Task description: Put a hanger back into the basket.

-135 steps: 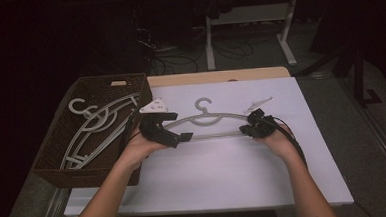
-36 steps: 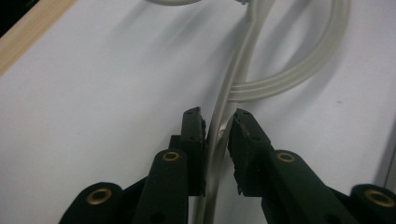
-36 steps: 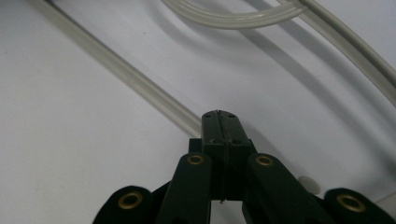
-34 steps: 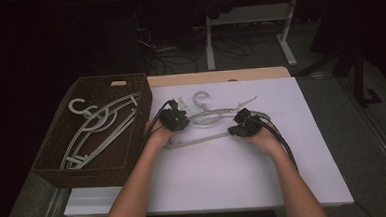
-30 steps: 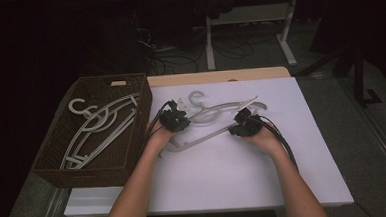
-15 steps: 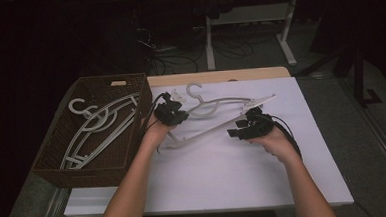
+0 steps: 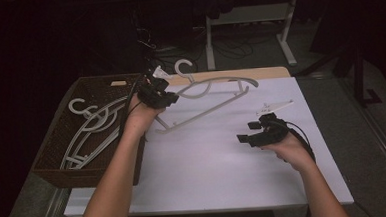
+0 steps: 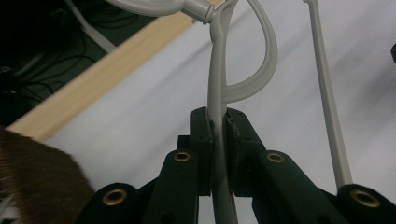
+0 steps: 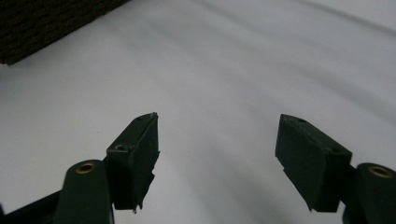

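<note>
High view: the left gripper (image 7: pixel 159 96), upper centre-left, lifts the grey hanger (image 7: pixel 215 95) beside the basket (image 7: pixel 58 145); the right gripper (image 7: pixel 255 135) hovers lower right. Left gripper view: jaws pinch the hanger's arm. Right gripper view: jaws gape wide, empty, over the white table (image 9: pixel 224 60).

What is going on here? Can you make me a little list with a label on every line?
scene: a person works at a table with a white top
left gripper: shut on the grey clothes hanger, holding it lifted and tilted
hanger grip: jaws pinch a thin arm of the hanger, seen in the left gripper view
right gripper: open, holding nothing, over the white top
basket: brown wicker, at the left of the table
in the basket: more hangers, pale grey
likely next: the held hanger may go toward the basket
</note>
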A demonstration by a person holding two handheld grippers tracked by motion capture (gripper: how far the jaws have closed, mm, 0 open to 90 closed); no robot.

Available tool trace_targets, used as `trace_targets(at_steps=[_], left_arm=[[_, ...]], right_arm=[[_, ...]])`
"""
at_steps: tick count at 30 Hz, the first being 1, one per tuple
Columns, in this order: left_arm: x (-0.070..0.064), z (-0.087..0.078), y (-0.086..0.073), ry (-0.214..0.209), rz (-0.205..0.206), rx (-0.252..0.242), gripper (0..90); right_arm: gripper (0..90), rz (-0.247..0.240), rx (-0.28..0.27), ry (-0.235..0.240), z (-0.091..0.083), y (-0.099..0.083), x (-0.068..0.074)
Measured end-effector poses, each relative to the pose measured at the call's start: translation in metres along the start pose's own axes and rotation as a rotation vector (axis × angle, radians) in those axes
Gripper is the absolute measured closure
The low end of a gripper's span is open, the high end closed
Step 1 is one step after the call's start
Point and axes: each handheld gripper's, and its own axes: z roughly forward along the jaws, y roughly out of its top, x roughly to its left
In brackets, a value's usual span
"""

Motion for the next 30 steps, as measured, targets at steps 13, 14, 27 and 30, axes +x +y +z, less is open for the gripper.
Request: trace_targets(at_steps=[13, 14, 27, 30], left_arm=[[0.055, -0.082, -0.031, 0.016, -0.063, -0.034, 83.0], [0.064, -0.088, -0.041, 0.012, -0.085, -0.042, 83.0], [0.117, -0.129, -0.109, 0.060, -0.198, -0.054, 83.0], [0.132, -0.143, -0.132, 0.104, -0.235, -0.064, 83.1]], right_arm=[[27.2, -0.010, -0.040, -0.004, -0.012, 0.008, 0.005], [27.1, -0.011, -0.038, -0.005, -0.011, 0.009, 0.006], [27.1, -0.012, -0.037, -0.011, -0.012, 0.011, 0.006], [27.1, -0.011, -0.037, -0.013, -0.011, 0.011, 0.006]])
